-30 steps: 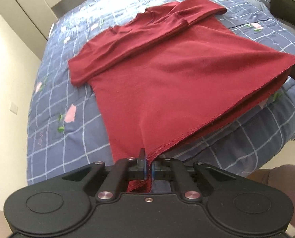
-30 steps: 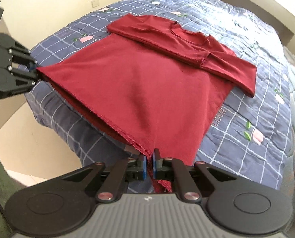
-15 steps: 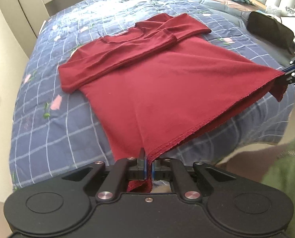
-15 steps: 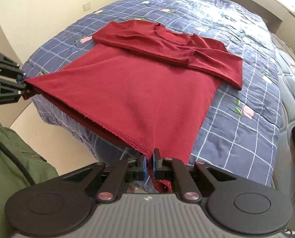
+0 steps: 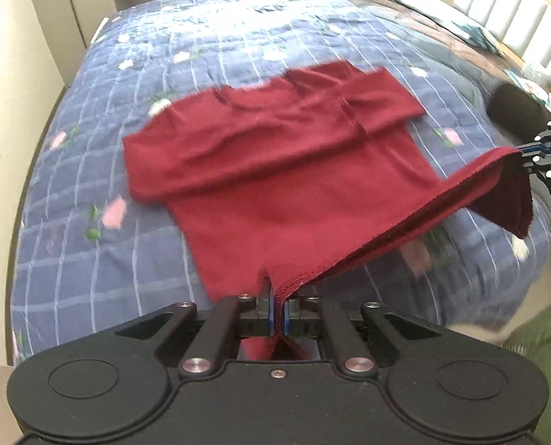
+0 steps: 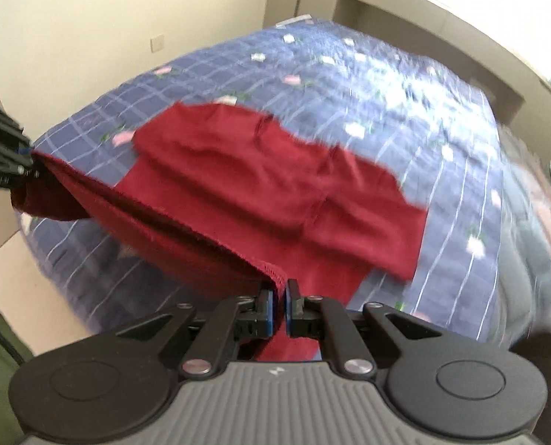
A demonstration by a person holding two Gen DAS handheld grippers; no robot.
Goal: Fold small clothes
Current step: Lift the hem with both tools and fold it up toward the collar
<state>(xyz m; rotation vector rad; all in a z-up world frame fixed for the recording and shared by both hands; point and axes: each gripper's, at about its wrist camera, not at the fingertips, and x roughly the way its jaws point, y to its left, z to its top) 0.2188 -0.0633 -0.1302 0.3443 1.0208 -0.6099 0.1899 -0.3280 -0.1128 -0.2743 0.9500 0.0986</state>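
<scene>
We saw the left tool (image 5: pixel 278 309) clamped on one bottom corner of the dark red shirt (image 5: pixel 286 193), its stitched hem (image 5: pixel 405 222) pinched between blue-padded jaws. The right tool (image 6: pixel 279 306) pinched the other hem corner, jaws nearly closed on cloth. The hem ran taut between both tools, lifted off the bed (image 5: pixel 90 259). The shirt's upper half lay on the quilted blue plaid bedspread with pink flower patches, sleeves folded across the chest in soft, wrinkled knit. Both views were motion-blurred. A green sleeve (image 5: pixel 545 337) showed at the edge.
</scene>
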